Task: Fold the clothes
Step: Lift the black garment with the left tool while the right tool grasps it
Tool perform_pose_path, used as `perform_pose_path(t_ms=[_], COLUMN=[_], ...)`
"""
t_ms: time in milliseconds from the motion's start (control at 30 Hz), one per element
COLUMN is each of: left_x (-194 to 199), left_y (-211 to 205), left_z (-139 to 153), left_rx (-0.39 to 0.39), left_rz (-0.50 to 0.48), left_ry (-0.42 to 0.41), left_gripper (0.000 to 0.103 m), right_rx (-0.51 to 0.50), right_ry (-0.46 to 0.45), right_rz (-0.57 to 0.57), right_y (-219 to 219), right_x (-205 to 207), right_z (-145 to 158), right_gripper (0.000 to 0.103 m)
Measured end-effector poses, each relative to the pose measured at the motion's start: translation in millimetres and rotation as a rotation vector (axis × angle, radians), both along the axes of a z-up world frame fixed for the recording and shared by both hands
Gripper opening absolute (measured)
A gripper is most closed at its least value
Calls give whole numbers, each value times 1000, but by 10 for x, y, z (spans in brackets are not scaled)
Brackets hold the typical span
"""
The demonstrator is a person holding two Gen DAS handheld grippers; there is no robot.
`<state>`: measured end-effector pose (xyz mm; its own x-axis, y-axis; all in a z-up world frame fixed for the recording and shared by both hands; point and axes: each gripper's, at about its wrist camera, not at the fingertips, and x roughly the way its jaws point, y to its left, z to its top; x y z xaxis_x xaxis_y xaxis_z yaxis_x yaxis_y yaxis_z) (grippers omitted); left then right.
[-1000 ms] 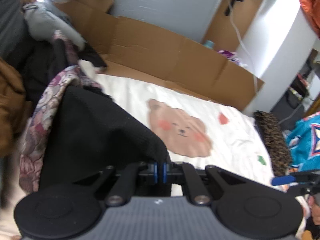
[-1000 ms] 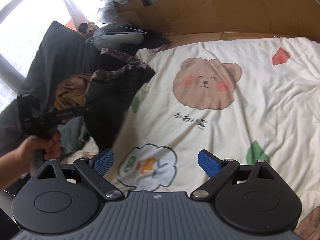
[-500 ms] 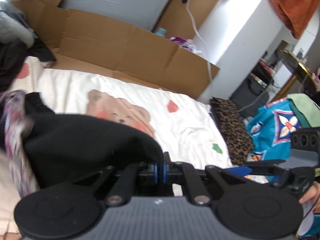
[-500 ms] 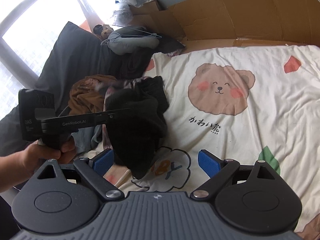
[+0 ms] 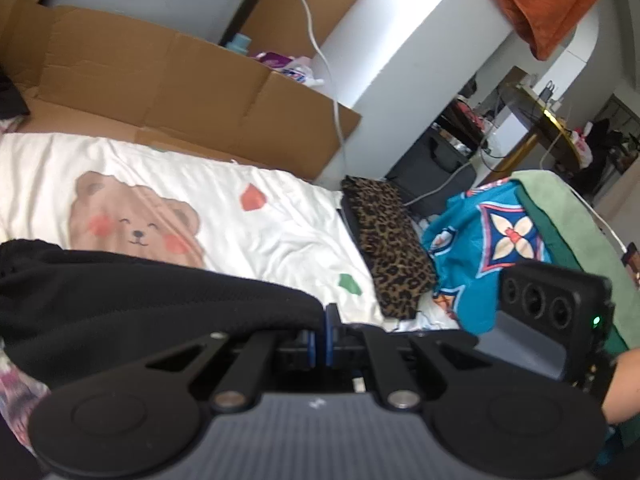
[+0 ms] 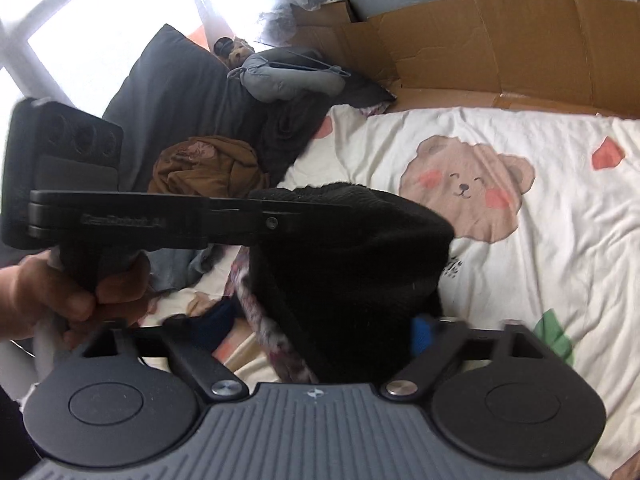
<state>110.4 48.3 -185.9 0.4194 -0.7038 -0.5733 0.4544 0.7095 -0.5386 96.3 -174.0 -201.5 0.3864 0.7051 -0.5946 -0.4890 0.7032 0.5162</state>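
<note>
The black knit garment (image 6: pixel 352 264) hangs above the left part of the white bear-print sheet (image 6: pixel 560 216), lifted clear of it at the top. A strip of pale floral fabric (image 6: pixel 260 320) trails down beside its lower left edge; whether that strip belongs to the same garment cannot be told. The left gripper (image 5: pixel 322 338) has its blue pads pressed together on the garment's upper edge, with the black cloth spreading away to the left in the left wrist view. A hand (image 6: pixel 76 296) grasps that tool's handle. The right gripper (image 6: pixel 320 332) sits low against the hanging cloth. One blue pad (image 6: pixel 420 330) shows at the cloth's right side; the other is hidden behind the fabric, so the state of these fingers cannot be told. Left of the sheet lie a brown garment (image 6: pixel 208 168), a dark grey pillow (image 6: pixel 172 92) and a grey bundle with a wire hanger (image 6: pixel 292 76). Cardboard (image 6: pixel 500 48) stands along the far edge. To the right, a leopard-print item (image 5: pixel 392 240) lies just beside teal patterned cloth (image 5: pixel 480 240).
</note>
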Motion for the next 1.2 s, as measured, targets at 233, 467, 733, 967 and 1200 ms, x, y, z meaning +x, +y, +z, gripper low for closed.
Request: perform_pose_path(t_ms=[233,467,733,967,1200], left_x=[-7,-7,3,22,116], left_y=[-208,-355,-329,-162,39], left_z=[5,18,46,63,10], left_rx=[-3,-3,0,81,189], left_rz=[-34,-64,-48,20,106], left_ry=[1,6,20,-40,-52], left_gripper=[5,7,18,47,49], right_rx=[-23,-38,-67,-95,-141], right_ry=[-21,-45,-22,-2,1], right_rz=[-43,-100,-198,-276,-326], right_y=[-240,-501,-876,-1224,-1666], right_x=[-4,-64,-45,-57,-170], right_z=[-24,45,-17,-70,-77], right_gripper=[7,4,3,3,3])
